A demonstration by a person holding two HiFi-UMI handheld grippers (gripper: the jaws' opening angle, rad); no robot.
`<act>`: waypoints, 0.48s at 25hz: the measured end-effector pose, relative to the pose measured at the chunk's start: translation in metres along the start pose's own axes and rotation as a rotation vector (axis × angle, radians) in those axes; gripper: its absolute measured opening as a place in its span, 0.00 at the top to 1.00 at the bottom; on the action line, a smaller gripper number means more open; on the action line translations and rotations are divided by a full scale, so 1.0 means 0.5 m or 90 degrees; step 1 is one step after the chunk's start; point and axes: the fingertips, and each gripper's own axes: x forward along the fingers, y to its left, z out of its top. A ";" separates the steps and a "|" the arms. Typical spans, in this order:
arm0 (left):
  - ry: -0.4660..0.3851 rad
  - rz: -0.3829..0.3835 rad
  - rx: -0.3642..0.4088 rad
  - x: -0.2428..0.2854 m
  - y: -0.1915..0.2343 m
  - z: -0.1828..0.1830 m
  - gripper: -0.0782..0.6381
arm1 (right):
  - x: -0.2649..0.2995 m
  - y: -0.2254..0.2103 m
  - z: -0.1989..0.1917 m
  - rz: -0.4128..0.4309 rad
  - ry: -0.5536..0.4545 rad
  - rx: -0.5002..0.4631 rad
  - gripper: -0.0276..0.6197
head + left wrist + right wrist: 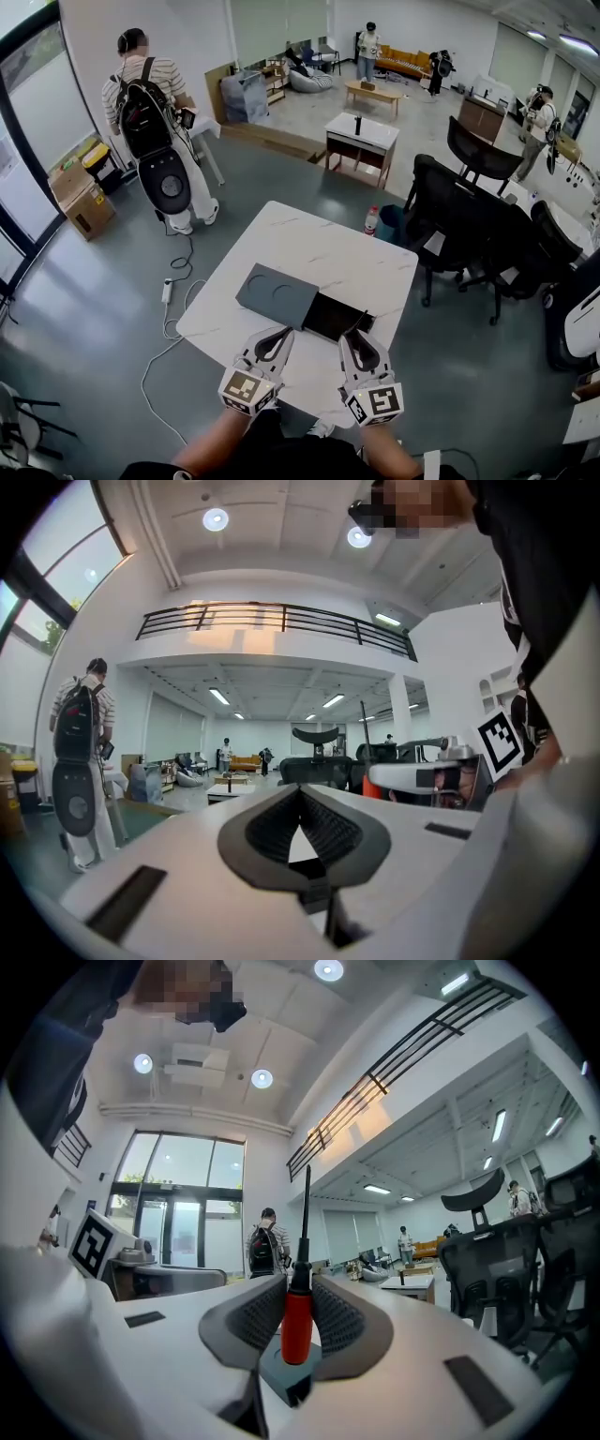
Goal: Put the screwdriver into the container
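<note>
Jaws – screwdriver upright, tip up

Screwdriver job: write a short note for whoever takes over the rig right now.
Grippers: the right gripper is shut on the screwdriver, by its red handle; the left gripper is shut, empty.
Things: the black container lies open on the table, just ahead of the right gripper, grey lid beside it.
Done: screwdriver gripped.
To do: lower it into the container and release.
</note>
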 end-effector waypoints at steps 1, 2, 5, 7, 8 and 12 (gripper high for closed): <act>0.000 -0.002 -0.001 0.011 0.009 -0.001 0.88 | 0.008 -0.006 -0.003 -0.005 0.003 -0.002 0.80; 0.003 -0.005 -0.001 0.020 0.016 -0.005 0.88 | 0.013 -0.013 -0.005 -0.012 0.006 -0.002 0.80; 0.019 -0.023 0.000 0.048 0.029 -0.017 0.88 | 0.026 -0.037 0.001 -0.035 -0.002 0.009 0.80; 0.024 -0.035 -0.004 0.057 0.040 -0.021 0.88 | 0.039 -0.051 0.001 -0.051 -0.001 0.004 0.80; 0.023 -0.040 -0.010 0.061 0.048 -0.021 0.88 | 0.046 -0.058 -0.001 -0.062 0.004 -0.004 0.80; 0.007 -0.062 -0.023 0.090 0.080 -0.010 0.88 | 0.072 -0.086 -0.017 -0.101 0.021 -0.031 0.80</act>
